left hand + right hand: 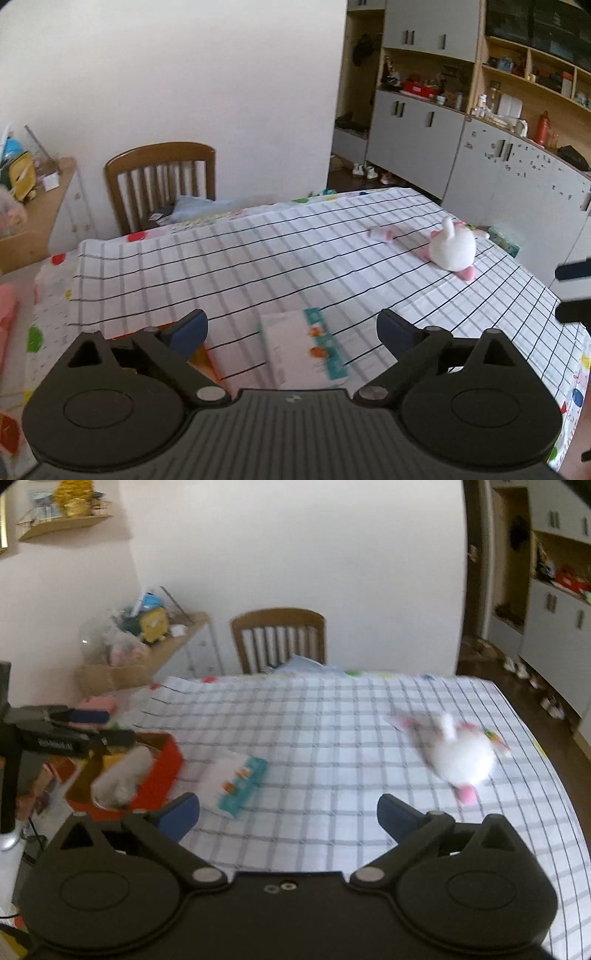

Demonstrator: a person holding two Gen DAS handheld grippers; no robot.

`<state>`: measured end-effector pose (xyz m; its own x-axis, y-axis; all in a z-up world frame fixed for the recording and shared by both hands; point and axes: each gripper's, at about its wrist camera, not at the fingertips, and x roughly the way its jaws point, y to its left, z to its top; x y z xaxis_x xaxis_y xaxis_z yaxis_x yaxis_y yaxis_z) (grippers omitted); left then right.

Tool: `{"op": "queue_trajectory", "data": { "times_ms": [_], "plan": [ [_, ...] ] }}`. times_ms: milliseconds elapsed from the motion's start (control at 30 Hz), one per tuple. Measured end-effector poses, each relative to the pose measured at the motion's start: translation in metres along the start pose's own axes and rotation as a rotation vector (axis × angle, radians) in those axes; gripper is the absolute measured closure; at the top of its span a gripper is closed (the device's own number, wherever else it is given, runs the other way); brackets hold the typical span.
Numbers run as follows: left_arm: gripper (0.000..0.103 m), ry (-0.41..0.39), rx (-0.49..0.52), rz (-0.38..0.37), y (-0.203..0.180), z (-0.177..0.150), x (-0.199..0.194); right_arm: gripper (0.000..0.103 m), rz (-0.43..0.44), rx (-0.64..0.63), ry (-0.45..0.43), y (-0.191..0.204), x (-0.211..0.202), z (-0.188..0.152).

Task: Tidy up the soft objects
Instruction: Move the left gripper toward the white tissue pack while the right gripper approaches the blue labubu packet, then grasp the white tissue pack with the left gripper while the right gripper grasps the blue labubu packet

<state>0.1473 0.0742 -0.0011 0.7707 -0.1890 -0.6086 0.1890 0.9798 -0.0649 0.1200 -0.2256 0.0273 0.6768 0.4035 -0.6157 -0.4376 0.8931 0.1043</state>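
Note:
A white plush toy (452,247) with pink feet lies on the right of the checked tablecloth (221,273), blurred in the right wrist view as the plush toy (461,757). A small pink and white soft piece (382,233) lies just behind it. A red box (162,771) at the table's left holds a grey fluffy toy (123,775). A white and teal packet (303,347) lies flat below my left gripper (291,328), which is open and holds nothing. My right gripper (288,812) is open and holds nothing, above bare cloth between the packet (240,779) and the plush.
A wooden chair (159,181) stands at the far side of the table. A side shelf (166,642) with bags and toys is at the far left, and grey cabinets (417,136) stand to the right. The table's right edge drops to a dark floor (546,716).

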Motion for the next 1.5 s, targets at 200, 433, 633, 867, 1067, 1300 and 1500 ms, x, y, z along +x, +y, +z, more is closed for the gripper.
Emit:
{"op": "queue_trajectory", "data": {
  "times_ms": [200, 433, 633, 867, 1067, 1300, 1500],
  "plan": [
    [0.004, 0.009, 0.017, -0.024, -0.035, 0.010, 0.029, 0.001, -0.043, 0.030, 0.064, -0.032, 0.001, -0.037],
    [0.004, 0.016, 0.039, -0.028, -0.075, 0.022, 0.068, 0.001, -0.025, -0.013, 0.159, -0.045, 0.015, -0.080],
    [0.004, 0.041, 0.032, -0.030, -0.102, 0.029, 0.102, 0.001, 0.001, -0.045, 0.215, -0.048, 0.032, -0.103],
    [0.004, 0.065, 0.050, -0.013, -0.130, 0.039, 0.143, 0.000, 0.095, -0.152, 0.237, -0.044, 0.046, -0.122],
    [0.004, 0.092, 0.047, -0.001, -0.142, 0.046, 0.182, 0.000, 0.118, -0.196, 0.283, -0.047, 0.067, -0.132],
    [0.004, 0.115, 0.038, 0.020, -0.156, 0.056, 0.230, 0.000, 0.143, -0.244, 0.289, -0.051, 0.084, -0.138],
    [0.004, 0.132, 0.043, 0.033, -0.163, 0.065, 0.275, 0.000, 0.193, -0.286, 0.294, -0.056, 0.086, -0.136]
  ]
}}
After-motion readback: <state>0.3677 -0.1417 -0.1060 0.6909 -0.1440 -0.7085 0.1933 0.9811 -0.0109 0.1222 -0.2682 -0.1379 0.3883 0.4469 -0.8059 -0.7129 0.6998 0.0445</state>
